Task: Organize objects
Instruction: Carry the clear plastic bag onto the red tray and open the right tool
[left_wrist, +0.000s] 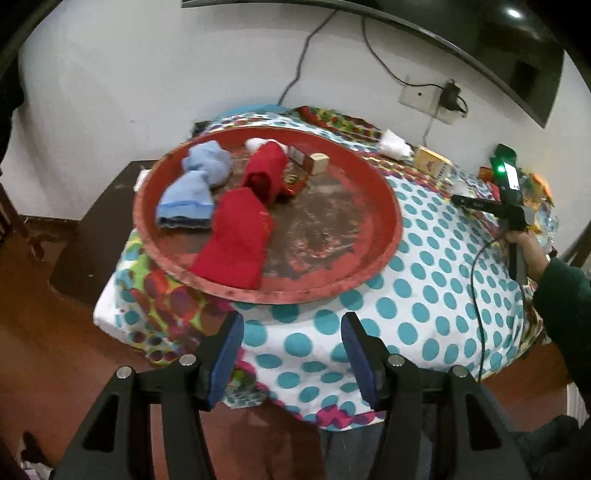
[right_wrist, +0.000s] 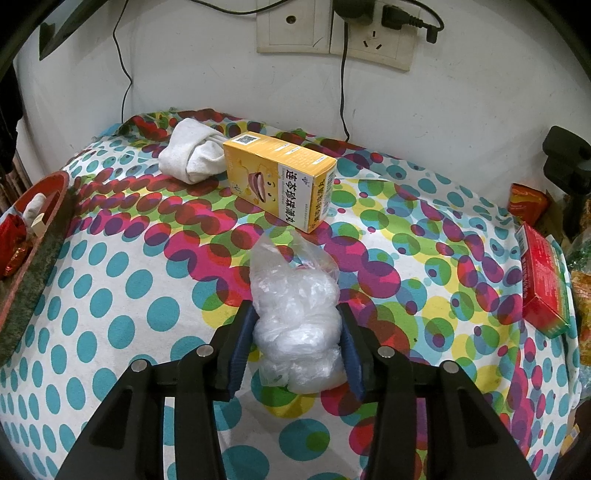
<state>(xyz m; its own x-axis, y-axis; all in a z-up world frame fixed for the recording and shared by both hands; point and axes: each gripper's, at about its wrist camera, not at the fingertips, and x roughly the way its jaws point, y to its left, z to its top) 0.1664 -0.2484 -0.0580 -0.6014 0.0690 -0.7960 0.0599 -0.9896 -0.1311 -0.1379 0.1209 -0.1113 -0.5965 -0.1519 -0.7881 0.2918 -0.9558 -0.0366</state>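
My left gripper (left_wrist: 291, 343) is open and empty, hovering near the front of the round red tray (left_wrist: 384, 254). The tray holds two red socks (left_wrist: 236, 243), two light blue socks (left_wrist: 192, 195), a white sock and small boxes (left_wrist: 319, 162). My right gripper (right_wrist: 295, 332) is closed around a crumpled clear plastic bag (right_wrist: 295, 314) resting on the dotted tablecloth. Beyond the bag lie a yellow medicine box (right_wrist: 280, 177) and a rolled white sock (right_wrist: 192, 155). The right gripper also shows in the left wrist view (left_wrist: 480, 203), too small to show its jaws.
A red box (right_wrist: 543, 288) and snack packets (right_wrist: 524, 199) lie at the table's right edge. The tray's rim (right_wrist: 40, 236) is at the left. Wall sockets with plugged cables (right_wrist: 343, 33) sit behind the table. A dark side table (left_wrist: 96, 229) stands left of the tray.
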